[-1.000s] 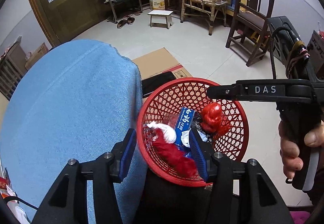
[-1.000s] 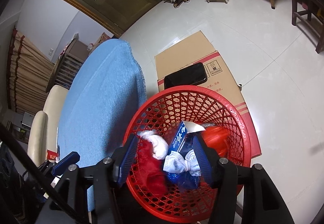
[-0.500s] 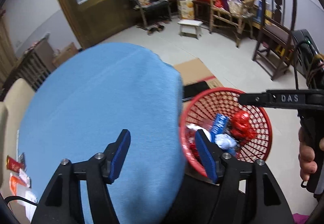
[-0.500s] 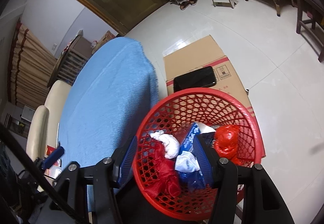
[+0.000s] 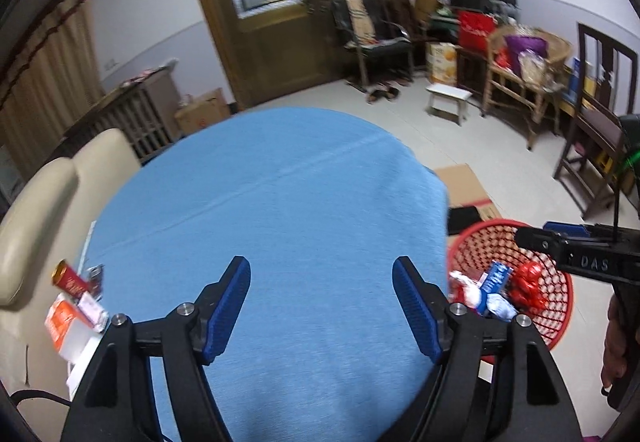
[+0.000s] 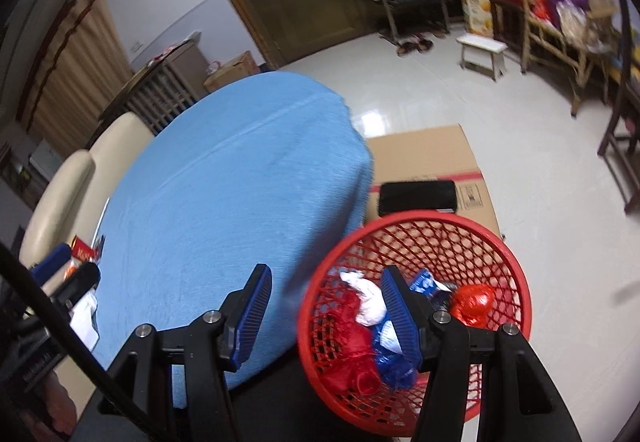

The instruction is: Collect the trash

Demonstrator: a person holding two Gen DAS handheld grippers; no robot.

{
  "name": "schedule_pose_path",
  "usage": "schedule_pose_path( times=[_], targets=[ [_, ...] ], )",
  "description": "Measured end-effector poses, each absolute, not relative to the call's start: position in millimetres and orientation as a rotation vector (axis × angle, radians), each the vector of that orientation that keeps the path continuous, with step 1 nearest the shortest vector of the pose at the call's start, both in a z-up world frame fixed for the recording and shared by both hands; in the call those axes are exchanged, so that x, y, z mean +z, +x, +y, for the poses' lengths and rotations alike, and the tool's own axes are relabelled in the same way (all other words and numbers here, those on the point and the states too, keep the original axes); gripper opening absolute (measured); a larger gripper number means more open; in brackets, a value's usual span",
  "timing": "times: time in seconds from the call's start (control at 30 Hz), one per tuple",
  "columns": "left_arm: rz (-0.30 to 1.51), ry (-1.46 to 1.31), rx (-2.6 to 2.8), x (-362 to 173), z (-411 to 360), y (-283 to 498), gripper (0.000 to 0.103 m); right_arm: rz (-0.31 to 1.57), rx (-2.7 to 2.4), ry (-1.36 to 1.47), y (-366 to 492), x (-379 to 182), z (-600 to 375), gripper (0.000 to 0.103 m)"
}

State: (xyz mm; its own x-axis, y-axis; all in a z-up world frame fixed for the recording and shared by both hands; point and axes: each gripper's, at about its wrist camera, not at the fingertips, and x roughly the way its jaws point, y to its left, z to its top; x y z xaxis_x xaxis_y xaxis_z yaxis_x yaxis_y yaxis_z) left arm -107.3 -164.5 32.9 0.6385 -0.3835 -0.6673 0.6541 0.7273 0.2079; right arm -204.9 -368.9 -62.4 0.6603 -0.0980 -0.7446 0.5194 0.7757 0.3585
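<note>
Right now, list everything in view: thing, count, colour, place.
round blue cloth-covered table: one, blue, centre.
red plastic mesh basket: one, red, on the floor right of the table.
crumpled trash: several pieces, red, white, blue, inside the basket.
flat cardboard box: one, brown, on the floor behind the basket.
small packets: a few, red, orange, white, beside the table's left edge.
left hand-held gripper: one, black with blue pads, jaws opening, nothing between them.
right hand-held gripper: one, same colours, open, holding nothing.

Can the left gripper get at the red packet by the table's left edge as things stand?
Probably yes. The left gripper is empty, its jaws opening, over bare blue tablecloth. The red packet lies uncovered at the left edge beside other wrappers; nothing stands between.
</note>
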Motion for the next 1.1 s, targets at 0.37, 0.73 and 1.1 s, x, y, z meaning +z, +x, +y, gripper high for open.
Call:
schedule_pose_path(
  times=[0.37,0.73,1.1],
  targets=[
    [0.597,0.336,-0.411,55,-90,-88,0.082,0.710,-0.266,0.399,-167,-16,-298,0.063],
    [0.575,0.259,-0.260,68,-26,-87,0.083,0.633,-0.162,0.259,-148,18,-224,0.064],
    [0.521,0.252,-0.176,86,6,-103,0.083,0.578,-0.105,0.183,-150,38,-181,0.067]
  ],
)
